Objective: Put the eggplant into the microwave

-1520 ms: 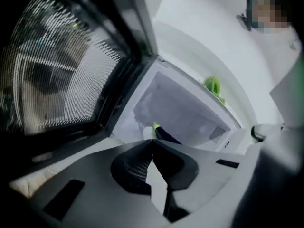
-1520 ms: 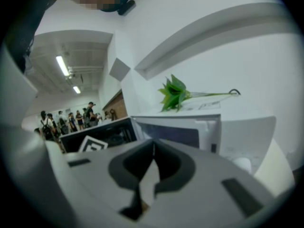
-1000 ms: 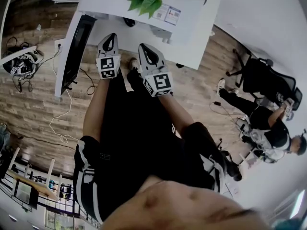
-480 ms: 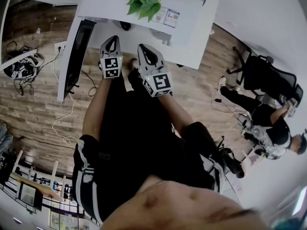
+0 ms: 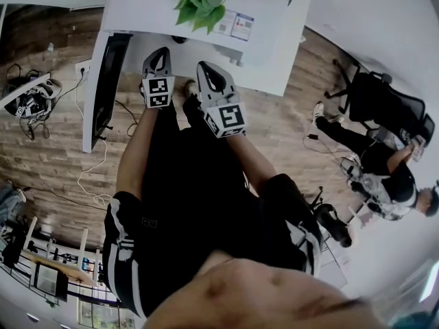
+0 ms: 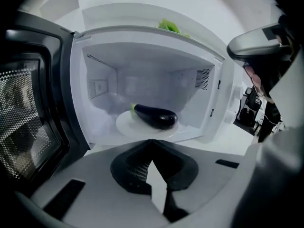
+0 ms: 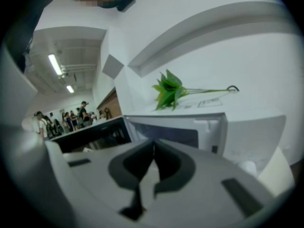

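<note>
While we hold both claws up before the microwave (image 6: pixel 95 65), the left gripper (image 6: pixel 152 151) is clenched on nothing: its two jaws meet along a thin seam, with no object between the ribbed pads. Straight ahead of those tips, beyond the oven's sill, the eggplant (image 6: pixel 154 116) lies on its side inside the open cavity. It rests on the white round plate (image 6: pixel 124 126), with its green stem end toward the claw's left and its rounded dark end toward the claw's right, and it sits well apart from the jaws. Off this claw's left side the dark door (image 6: pixel 28 113) stands swung wide, and we see its dotted window at a slant. High above the tips, green leaves (image 6: pixel 170 26) peek over the front edge of the oven's roof. The right gripper (image 7: pixel 153 151) is likewise closed and empty, its jaws pressed together. Ahead of it and a little higher we see the microwave's upper front edge, and above that the leafy sprig, its long stem running along the top toward the claw's right. Far off to that claw's left, a group of people (image 7: pixel 71 115) stands under strip lights. In the head view the two claws point forward side by side, near each other but not touching, over a wooden floor (image 5: pixel 55 149).
</note>
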`<state>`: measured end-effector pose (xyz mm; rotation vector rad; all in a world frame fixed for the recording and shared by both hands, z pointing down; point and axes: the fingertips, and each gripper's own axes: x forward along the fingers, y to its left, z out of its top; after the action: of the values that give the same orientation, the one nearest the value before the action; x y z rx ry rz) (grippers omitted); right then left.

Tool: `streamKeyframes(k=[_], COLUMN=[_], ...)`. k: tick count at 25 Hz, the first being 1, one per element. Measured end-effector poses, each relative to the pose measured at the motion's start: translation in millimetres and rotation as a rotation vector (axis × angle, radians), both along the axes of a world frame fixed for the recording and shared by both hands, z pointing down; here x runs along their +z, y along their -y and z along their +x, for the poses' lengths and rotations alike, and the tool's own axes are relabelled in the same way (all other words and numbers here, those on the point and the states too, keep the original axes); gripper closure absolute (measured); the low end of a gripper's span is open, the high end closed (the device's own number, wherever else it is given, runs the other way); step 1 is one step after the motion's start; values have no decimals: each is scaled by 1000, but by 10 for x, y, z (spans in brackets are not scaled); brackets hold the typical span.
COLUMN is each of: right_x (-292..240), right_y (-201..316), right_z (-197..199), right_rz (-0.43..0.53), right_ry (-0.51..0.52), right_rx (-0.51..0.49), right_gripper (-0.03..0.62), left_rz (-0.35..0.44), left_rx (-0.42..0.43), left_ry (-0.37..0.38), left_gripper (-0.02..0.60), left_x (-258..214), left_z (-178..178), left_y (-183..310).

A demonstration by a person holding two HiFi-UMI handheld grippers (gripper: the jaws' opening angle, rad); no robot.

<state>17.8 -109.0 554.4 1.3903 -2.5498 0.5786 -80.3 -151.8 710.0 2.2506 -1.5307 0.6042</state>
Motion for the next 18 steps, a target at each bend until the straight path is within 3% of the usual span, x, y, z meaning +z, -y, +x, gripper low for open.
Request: streamKeyframes(k=[18], right_x=[28], right_y=[134], right_z=[150], right_rz=[-14], right_ry=[-3], right_rx=[37], right_gripper=[562], left_rz=[-6], left_rx=[25], left_ry=[7], left_gripper=[549], left_x=[17], left_z=[114], left_y=[302])
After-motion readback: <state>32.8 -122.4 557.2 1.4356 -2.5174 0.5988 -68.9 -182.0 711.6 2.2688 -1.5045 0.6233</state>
